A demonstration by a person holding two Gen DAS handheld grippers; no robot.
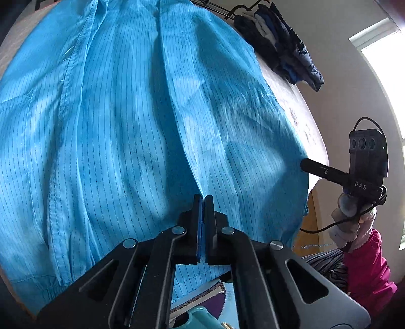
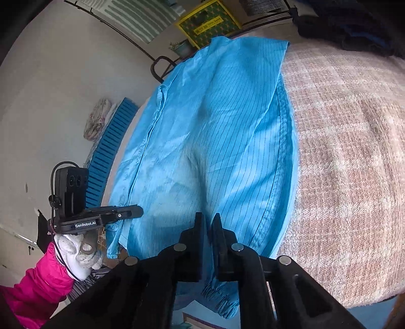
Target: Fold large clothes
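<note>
A large bright blue pinstriped garment (image 1: pixel 126 126) lies spread over a beige woven surface (image 2: pixel 354 164). My left gripper (image 1: pixel 203 202) is shut on a fold of its near hem, with blue fabric pinched between the pads. It also shows in the right wrist view (image 2: pixel 136 211) at the garment's left edge. My right gripper (image 2: pixel 208 220) is shut on the blue garment (image 2: pixel 215 126) at its near edge, close to an elastic cuff (image 2: pixel 222 301). It shows in the left wrist view (image 1: pixel 303 163) at the garment's right edge.
A pile of dark blue clothes (image 1: pixel 286 43) lies at the far end of the surface. A blue slatted panel (image 2: pixel 108 157) leans on the wall at left. A bright window (image 1: pixel 384 83) is at right. A yellow-framed picture (image 2: pixel 207 22) stands at the back.
</note>
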